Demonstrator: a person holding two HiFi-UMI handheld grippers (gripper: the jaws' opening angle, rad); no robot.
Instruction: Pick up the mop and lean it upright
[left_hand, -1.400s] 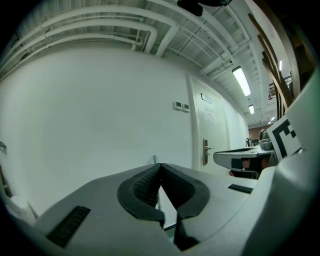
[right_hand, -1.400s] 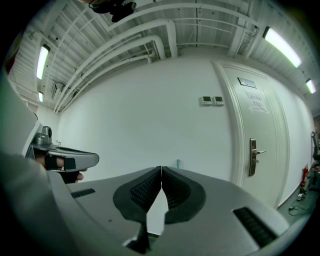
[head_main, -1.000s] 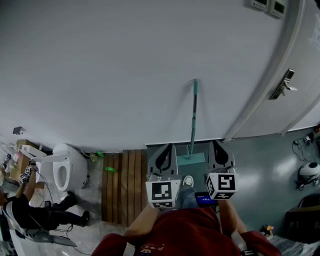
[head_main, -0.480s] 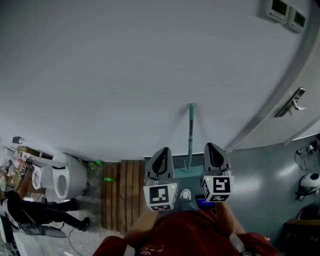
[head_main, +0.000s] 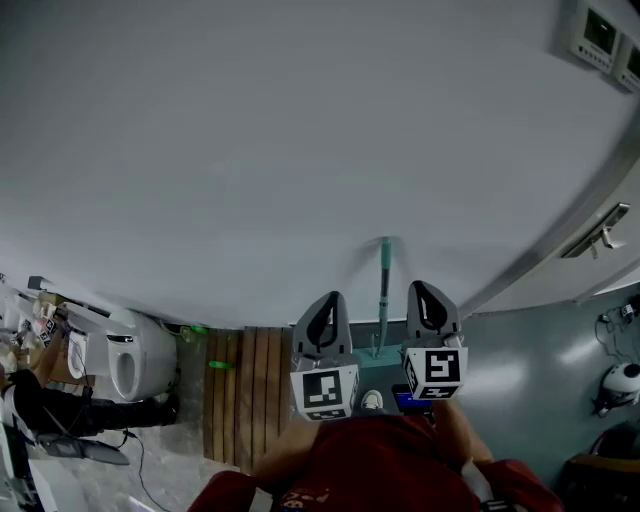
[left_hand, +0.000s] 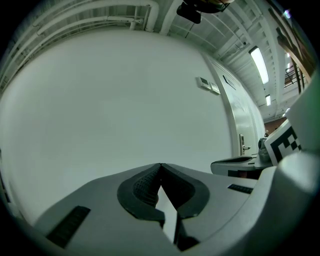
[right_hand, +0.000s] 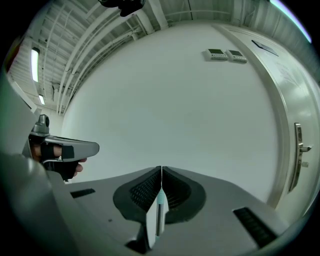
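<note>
Mop (head_main: 384, 288) upright against the white wall (head_main: 250, 140) at lower centre of the head view, left gripper (head_main: 327, 300) jaws closed together, empty, right gripper (head_main: 421, 290) jaws closed together, empty, both just beside the mop's foot

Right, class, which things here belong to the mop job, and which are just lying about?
Job: teal-handled mop leaning on white wall; left gripper, right gripper, both shut, empty.
Lying about: white toilet; slatted wooden mat; small green object; silver door handle.
</note>
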